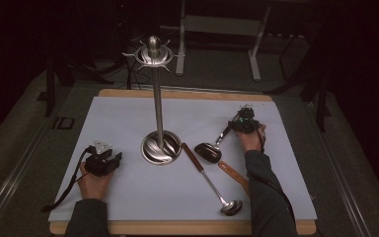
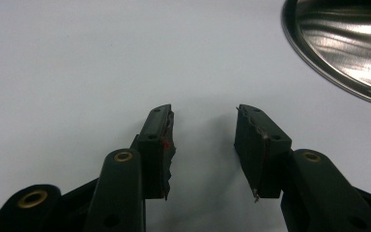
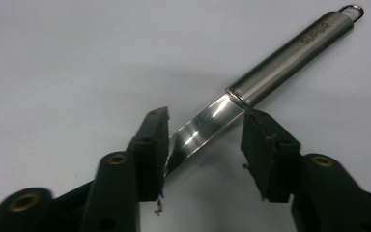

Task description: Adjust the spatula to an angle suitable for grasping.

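A steel utensil stand (image 1: 160, 147) with a round base, a tall pole and a hooked top rises mid-table. My right gripper (image 1: 233, 127) lies to its right, jaws open. In the right gripper view the flat shank of a steel utensil (image 3: 290, 53) with a ring-ended handle passes between the right gripper's (image 3: 206, 116) spread jaws. That utensil's dark head (image 1: 207, 152) rests near the stand's base. My left gripper (image 1: 112, 159) sits left of the stand, and in the left gripper view the left gripper (image 2: 204, 110) is open over bare mat with nothing between its jaws.
A white mat (image 1: 123, 113) covers the wooden table. A ladle with a brown handle (image 1: 208, 178) lies in front of the stand, bowl toward the front edge. Another brown-handled utensil (image 1: 231, 172) lies partly under the right forearm. The stand's base (image 2: 348, 48) shows at upper right.
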The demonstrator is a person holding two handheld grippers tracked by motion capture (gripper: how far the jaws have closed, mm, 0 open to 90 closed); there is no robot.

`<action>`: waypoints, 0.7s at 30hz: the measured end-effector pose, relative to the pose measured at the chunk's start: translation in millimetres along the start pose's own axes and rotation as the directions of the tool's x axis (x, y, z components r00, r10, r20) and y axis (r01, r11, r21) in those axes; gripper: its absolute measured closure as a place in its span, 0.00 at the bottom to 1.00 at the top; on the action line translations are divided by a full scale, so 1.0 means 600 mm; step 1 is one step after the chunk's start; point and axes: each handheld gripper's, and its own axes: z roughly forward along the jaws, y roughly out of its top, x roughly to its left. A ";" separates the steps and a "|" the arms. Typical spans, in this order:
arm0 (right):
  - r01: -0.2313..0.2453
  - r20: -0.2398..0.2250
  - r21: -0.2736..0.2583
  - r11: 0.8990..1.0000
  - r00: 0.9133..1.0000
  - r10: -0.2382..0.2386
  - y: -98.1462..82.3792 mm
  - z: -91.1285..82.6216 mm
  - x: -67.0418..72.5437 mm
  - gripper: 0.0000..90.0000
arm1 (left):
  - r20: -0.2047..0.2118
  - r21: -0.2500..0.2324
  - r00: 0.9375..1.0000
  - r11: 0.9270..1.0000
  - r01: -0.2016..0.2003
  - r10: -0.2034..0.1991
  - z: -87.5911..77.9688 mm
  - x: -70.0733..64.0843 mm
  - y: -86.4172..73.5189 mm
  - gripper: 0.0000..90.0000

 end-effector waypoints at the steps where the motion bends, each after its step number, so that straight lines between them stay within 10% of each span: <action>1: -0.010 0.011 0.014 1.000 1.000 0.010 0.000 0.003 0.002 0.53 | 0.000 0.000 1.000 1.000 0.000 0.000 0.000 0.000 0.000 0.64; 21: -0.023 0.054 0.124 0.992 0.998 0.017 0.008 0.029 0.054 0.53 | 0.000 0.001 1.000 1.000 -0.002 0.002 0.000 0.000 0.000 0.64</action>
